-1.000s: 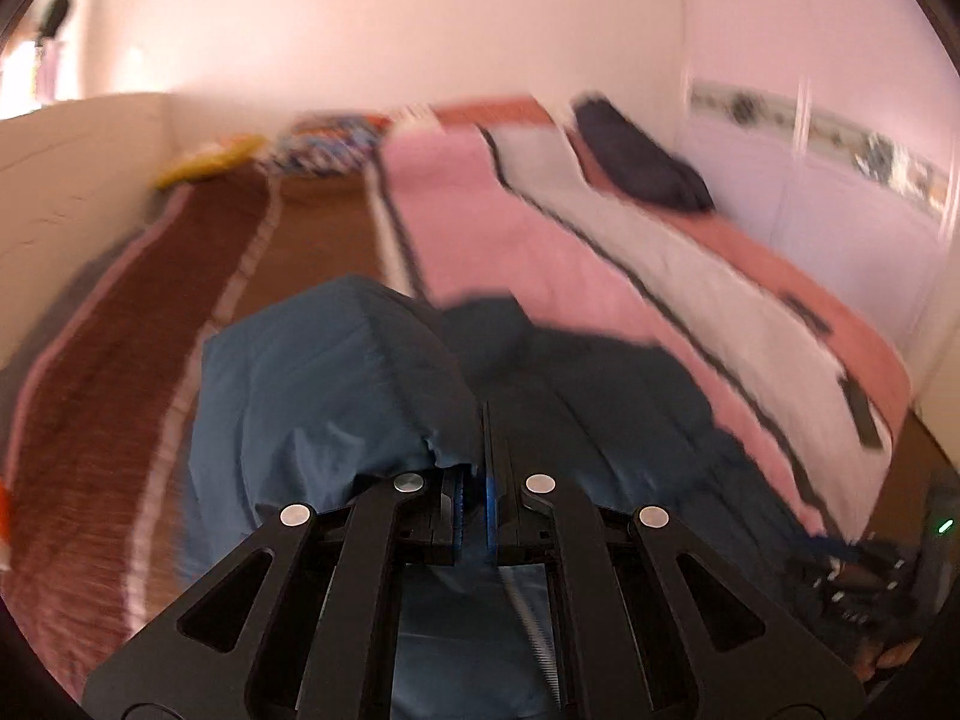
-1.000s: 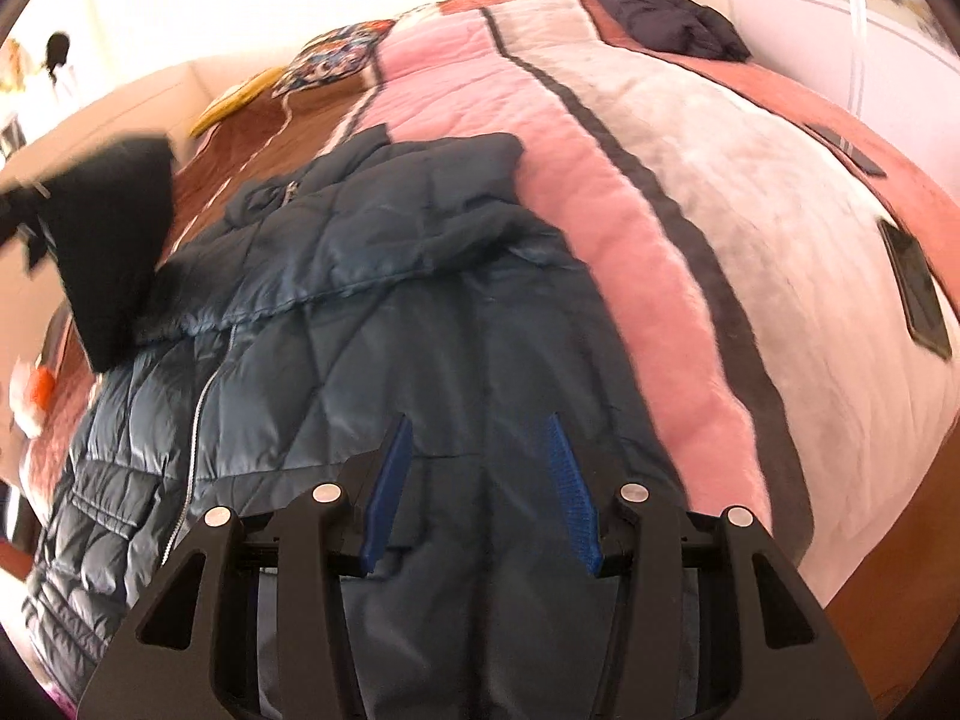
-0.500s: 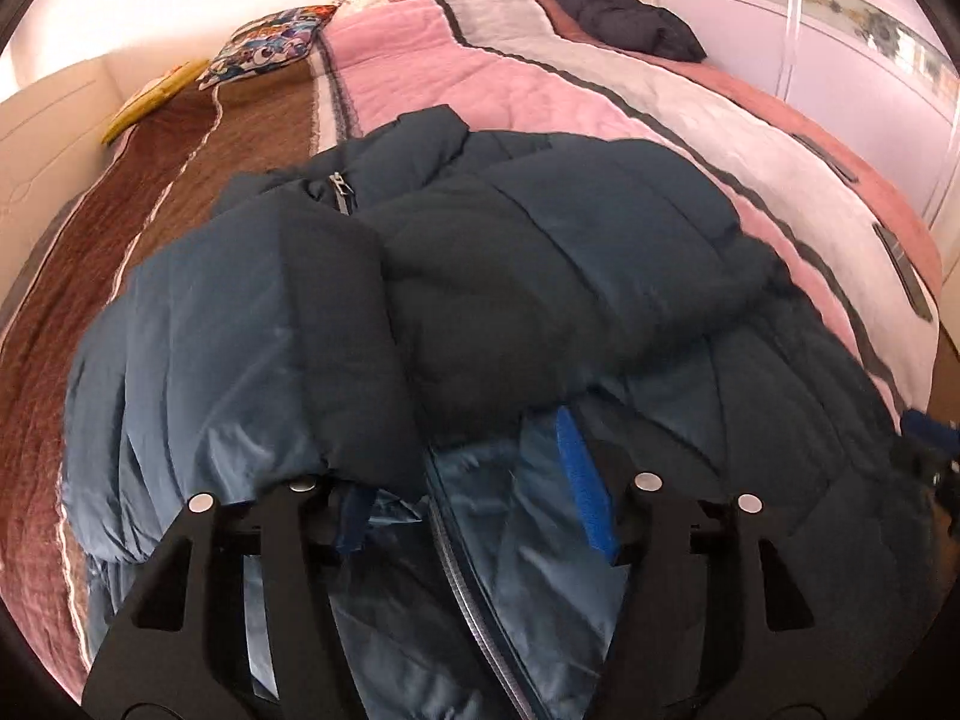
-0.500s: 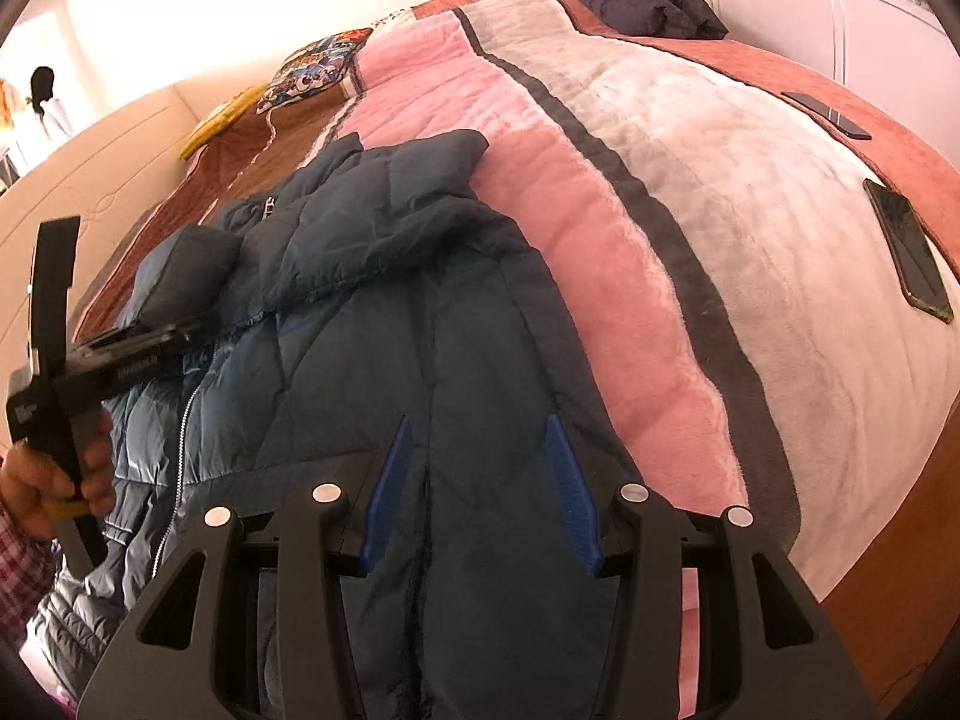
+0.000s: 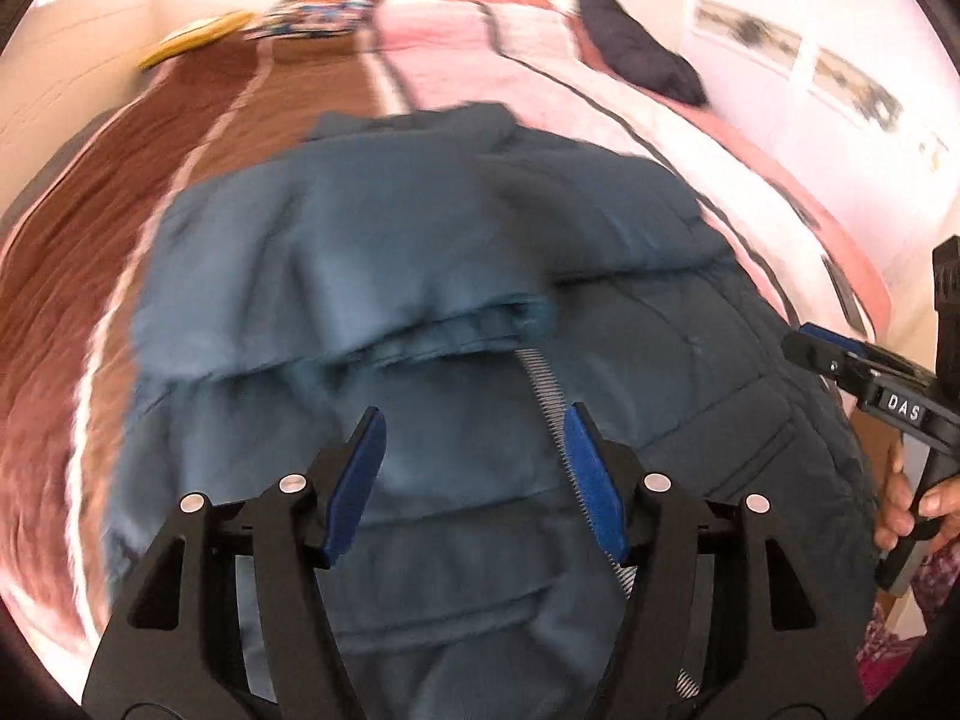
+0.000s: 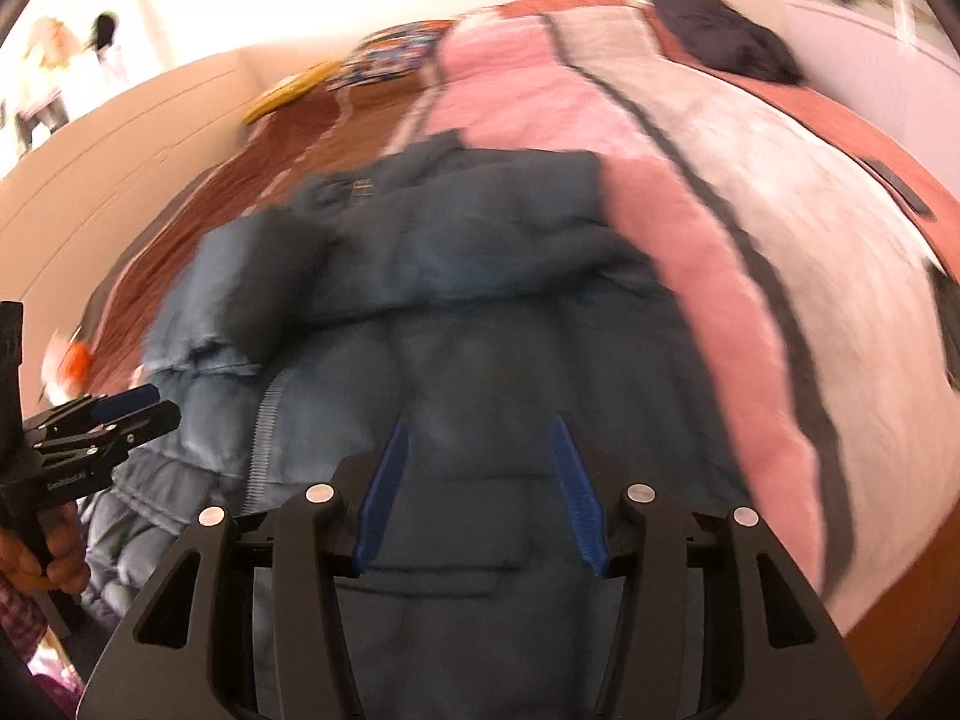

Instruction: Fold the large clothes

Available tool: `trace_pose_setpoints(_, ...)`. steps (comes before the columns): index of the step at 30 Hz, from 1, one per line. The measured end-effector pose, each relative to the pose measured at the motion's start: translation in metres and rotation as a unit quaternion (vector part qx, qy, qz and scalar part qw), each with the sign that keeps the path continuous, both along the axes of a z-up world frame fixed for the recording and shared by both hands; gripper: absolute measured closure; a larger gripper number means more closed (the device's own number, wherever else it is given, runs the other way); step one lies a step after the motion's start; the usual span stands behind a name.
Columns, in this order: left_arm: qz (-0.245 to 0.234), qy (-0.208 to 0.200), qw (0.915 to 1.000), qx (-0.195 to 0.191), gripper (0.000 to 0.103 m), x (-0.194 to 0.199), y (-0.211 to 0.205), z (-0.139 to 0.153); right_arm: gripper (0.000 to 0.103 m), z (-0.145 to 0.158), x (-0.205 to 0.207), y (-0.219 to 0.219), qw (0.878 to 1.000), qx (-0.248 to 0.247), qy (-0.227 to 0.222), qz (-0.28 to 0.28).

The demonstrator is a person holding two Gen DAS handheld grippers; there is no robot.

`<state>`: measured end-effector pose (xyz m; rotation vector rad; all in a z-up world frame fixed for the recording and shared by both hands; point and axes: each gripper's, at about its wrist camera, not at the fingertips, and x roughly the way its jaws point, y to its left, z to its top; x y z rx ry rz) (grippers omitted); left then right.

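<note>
Jacket beside dark bundle

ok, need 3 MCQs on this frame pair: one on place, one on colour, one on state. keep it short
1. Where does the second dark garment lie?
A. at the far end of the bed, on the orange stripe
B. on top of the jacket
C. on the floor

2. What colour is the jacket being folded?
A. red
B. dark blue
C. white

3. How does the left gripper stand?
A. shut on a sleeve
B. shut on nothing
C. open, above the jacket

Key:
1 A: it sits on the striped blanket far beyond the jacket.
2 B: its quilted fabric is dark blue in both views.
3 C: its blue pads stand apart, clamping no fabric; its jaws have just been opening. The right gripper is open too.
</note>
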<state>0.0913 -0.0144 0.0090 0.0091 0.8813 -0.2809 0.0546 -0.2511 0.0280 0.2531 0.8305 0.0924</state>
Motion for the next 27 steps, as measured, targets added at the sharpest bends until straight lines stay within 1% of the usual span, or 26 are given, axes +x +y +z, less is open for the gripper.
trace_pose_setpoints(1, 0.026, -0.005, 0.9996, -0.006, 0.042, -0.006, 0.018, 0.002, 0.050, 0.004, 0.005, 0.014, 1.000, -0.006, -0.005, 0.018)
trace_pose_setpoints(2, 0.039, -0.007, 0.9992, -0.010, 0.042, -0.008, 0.027, 0.002, 0.048, 0.008, 0.009, 0.025, 0.999, -0.013, -0.009, 0.030)
trace_pose_setpoints(3, 0.055, -0.008, 0.9984, -0.014, 0.042, -0.011, 0.038, 0.002, 0.043, 0.014, 0.016, 0.047, 0.998, -0.026, -0.019, 0.055)
trace_pose_setpoints(5, 0.083, -0.007, 0.9963, -0.021, 0.042, -0.017, 0.059, 0.000, 0.037, 0.019, 0.023, 0.077, 0.995, -0.052, -0.034, 0.083)
trace_pose_setpoints(8, 0.108, -0.002, 0.9935, -0.035, 0.042, -0.025, 0.079, -0.004, 0.036, 0.025, 0.035, 0.130, 0.983, -0.109, -0.063, 0.134)
trace_pose_setpoints(10, 0.111, 0.003, 0.9927, -0.046, 0.042, -0.028, 0.087, -0.008, 0.036, 0.025, 0.043, 0.160, 0.972, -0.152, -0.076, 0.161)
trace_pose_setpoints(12, 0.112, 0.003, 0.9924, -0.052, 0.042, -0.031, 0.092, -0.010, 0.035, 0.022, 0.051, 0.188, 0.959, -0.198, -0.091, 0.182)
trace_pose_setpoints(14, 0.111, 0.000, 0.9920, -0.059, 0.042, -0.033, 0.095, -0.011, 0.034, 0.017, 0.058, 0.213, 0.941, -0.251, -0.106, 0.200)
trace_pose_setpoints(16, 0.111, 0.000, 0.9915, -0.068, 0.042, -0.034, 0.100, -0.010, 0.033, 0.009, 0.067, 0.228, 0.929, -0.283, -0.112, 0.209)
trace_pose_setpoints(17, 0.111, 0.000, 0.9913, -0.071, 0.042, -0.034, 0.101, -0.010, 0.033, 0.003, 0.074, 0.237, 0.921, -0.309, -0.113, 0.210)
trace_pose_setpoints(18, 0.111, 0.000, 0.9911, -0.074, 0.042, -0.034, 0.103, -0.010, 0.033, -0.002, 0.082, 0.242, 0.915, -0.324, -0.112, 0.211)
trace_pose_setpoints(19, 0.111, 0.000, 0.9909, -0.076, 0.042, -0.035, 0.104, -0.010, 0.033, -0.004, 0.086, 0.244, 0.913, -0.332, -0.112, 0.210)
trace_pose_setpoints(20, 0.111, -0.001, 0.9908, -0.077, 0.042, -0.036, 0.106, -0.009, 0.036, -0.007, 0.093, 0.244, 0.911, -0.339, -0.111, 0.207)
trace_pose_setpoints(21, 0.113, -0.002, 0.9906, -0.077, 0.042, -0.036, 0.107, -0.009, 0.052, -0.010, 0.101, 0.242, 0.913, -0.338, -0.104, 0.205)
trace_pose_setpoints(22, 0.115, -0.003, 0.9902, -0.080, 0.042, -0.037, 0.109, -0.008, 0.066, -0.009, 0.106, 0.239, 0.918, -0.326, -0.095, 0.205)
trace_pose_setpoints(23, 0.116, -0.003, 0.9899, -0.081, 0.042, -0.037, 0.111, -0.008, 0.087, -0.007, 0.110, 0.234, 0.927, -0.304, -0.087, 0.203)
trace_pose_setpoints(24, 0.119, -0.003, 0.9895, -0.082, 0.042, -0.038, 0.112, -0.009, 0.090, 0.000, 0.112, 0.222, 0.941, -0.267, -0.084, 0.188)
trace_pose_setpoints(25, 0.122, -0.001, 0.9891, -0.083, 0.042, -0.037, 0.113, -0.010, 0.091, 0.008, 0.112, 0.208, 0.954, -0.236, -0.086, 0.164)
trace_pose_setpoints(26, 0.122, 0.003, 0.9889, -0.085, 0.042, -0.036, 0.113, -0.012, 0.093, 0.013, 0.112, 0.197, 0.961, -0.217, -0.087, 0.149)
trace_pose_setpoints(27, 0.122, 0.005, 0.9888, -0.085, 0.042, -0.036, 0.113, -0.013, 0.093, 0.019, 0.111, 0.180, 0.971, -0.181, -0.087, 0.129)
